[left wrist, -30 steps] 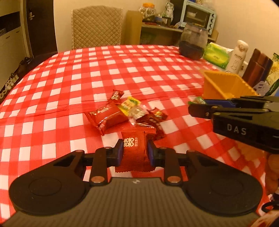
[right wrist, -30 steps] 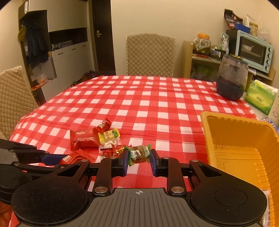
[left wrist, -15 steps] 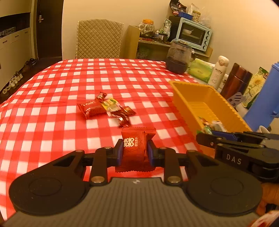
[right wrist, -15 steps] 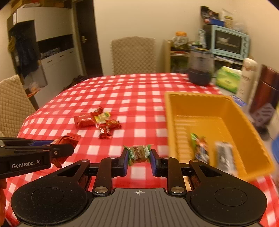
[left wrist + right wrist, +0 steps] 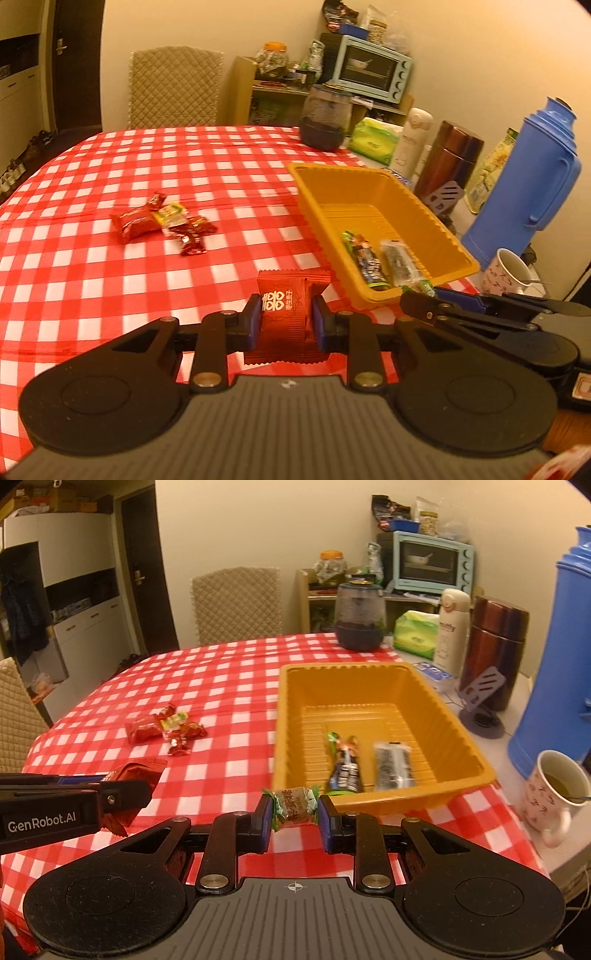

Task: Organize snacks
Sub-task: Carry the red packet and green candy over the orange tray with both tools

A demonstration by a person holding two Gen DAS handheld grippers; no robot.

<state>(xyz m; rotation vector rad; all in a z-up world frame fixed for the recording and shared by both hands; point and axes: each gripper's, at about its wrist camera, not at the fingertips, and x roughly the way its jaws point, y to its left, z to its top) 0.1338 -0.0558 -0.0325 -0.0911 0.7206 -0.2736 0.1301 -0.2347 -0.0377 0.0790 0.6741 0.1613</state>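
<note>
We are in the carrying step: both grippers are loaded and headed for the yellow tray [image 5: 384,701], which sits toward the right edge of the tabletop [image 5: 221,672] with its checked cloth. Our left gripper [image 5: 287,323] pinches a red packet [image 5: 286,314] across its width, the jaws pressed against its two sides, held above the cloth just short of the tray's near left corner. Our right gripper [image 5: 294,814] pinches a small green-wrapped candy [image 5: 293,805] between its pads, twisted ends sticking out above them, in front of the tray's near rim.

The tray already holds two snacks near its front wall: a dark wrapped bar [image 5: 345,764] and a clear packet with dark contents [image 5: 392,764]. A small heap of red and yellow sweets [image 5: 164,727] lies well apart from the tray, toward the middle of the tabletop, so we judge the job well short of done.

Next, we think, each gripper has to clear the near rim and get fully over the tray floor before the jaws part. The grippers are close together, so releasing one after the other seems safer. A cup [image 5: 556,794] with liquid stands at the right edge near the tray's near right corner, and we should keep our right hand clear of it
</note>
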